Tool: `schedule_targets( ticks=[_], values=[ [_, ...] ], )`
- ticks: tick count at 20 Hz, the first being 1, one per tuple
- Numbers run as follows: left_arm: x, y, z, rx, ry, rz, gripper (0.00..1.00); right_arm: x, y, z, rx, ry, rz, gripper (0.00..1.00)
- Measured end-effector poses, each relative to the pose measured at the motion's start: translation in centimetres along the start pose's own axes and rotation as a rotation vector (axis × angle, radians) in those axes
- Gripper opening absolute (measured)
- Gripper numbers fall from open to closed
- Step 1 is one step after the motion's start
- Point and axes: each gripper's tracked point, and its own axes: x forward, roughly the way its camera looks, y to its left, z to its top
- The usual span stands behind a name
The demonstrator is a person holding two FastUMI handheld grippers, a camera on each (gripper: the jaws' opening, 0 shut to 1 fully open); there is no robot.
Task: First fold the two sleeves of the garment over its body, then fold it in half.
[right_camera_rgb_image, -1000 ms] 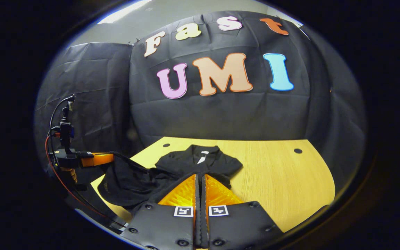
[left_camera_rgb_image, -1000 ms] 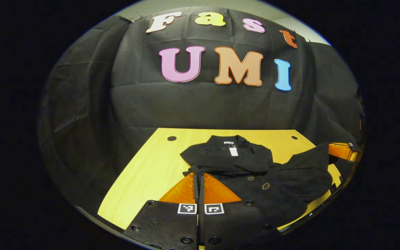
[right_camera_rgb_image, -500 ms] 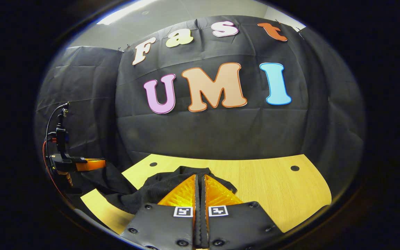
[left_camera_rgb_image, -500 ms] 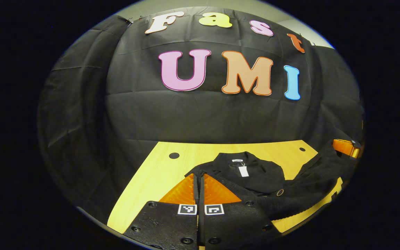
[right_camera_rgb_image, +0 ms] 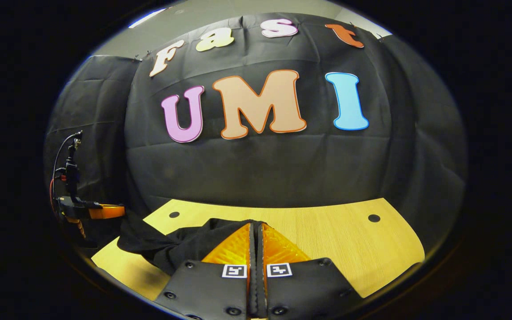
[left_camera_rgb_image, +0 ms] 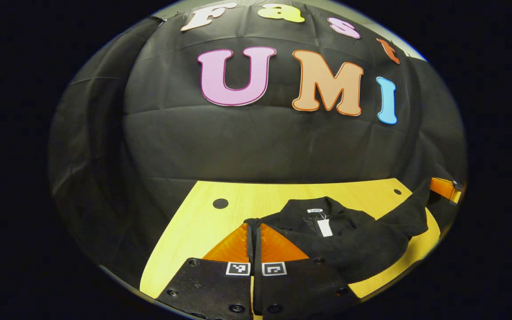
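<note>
The wooden surface [left_camera_rgb_image: 202, 222] carries the black garment [left_camera_rgb_image: 349, 240], which lies toward its front edge, collar and white tag [left_camera_rgb_image: 325, 227] at the far side. The near hem is raised off the wood and stretched between both tongs, probably so that it can be carried over the collar for the fold in half; the sleeves look to be already turned in, though the dark cloth hides their edges. The left tongs [left_camera_rgb_image: 252, 229] are pressed together on one corner of the hem. The right tongs [right_camera_rgb_image: 256, 231] are likewise clamped on cloth at the other corner, which would keep the edge taut and level
</note>
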Motion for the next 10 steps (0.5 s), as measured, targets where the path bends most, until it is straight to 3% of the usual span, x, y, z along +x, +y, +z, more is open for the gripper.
schedule_targets(
  ticks=[4,7,8,10],
  values=[
    [4.6,0.6,-0.2,0.043,0.013,-0.002,0.00,4.0,-1.2,-0.2,0.020,0.032,-0.054,0.02],
    [7.5,2.4,-0.7,0.114,0.049,0.081,0.00,6.9,-2.2,-1.0,0.059,0.087,-0.111,0.02],
    [8.2,2.7,-0.5,0.126,0.042,0.112,0.00,7.2,-2.6,-1.5,0.066,0.105,-0.141,0.25],
    [8.2,3.0,1.3,0.118,-0.045,0.140,1.00,7.5,-3.4,0.3,0.048,0.055,-0.188,0.72]
  ],
)
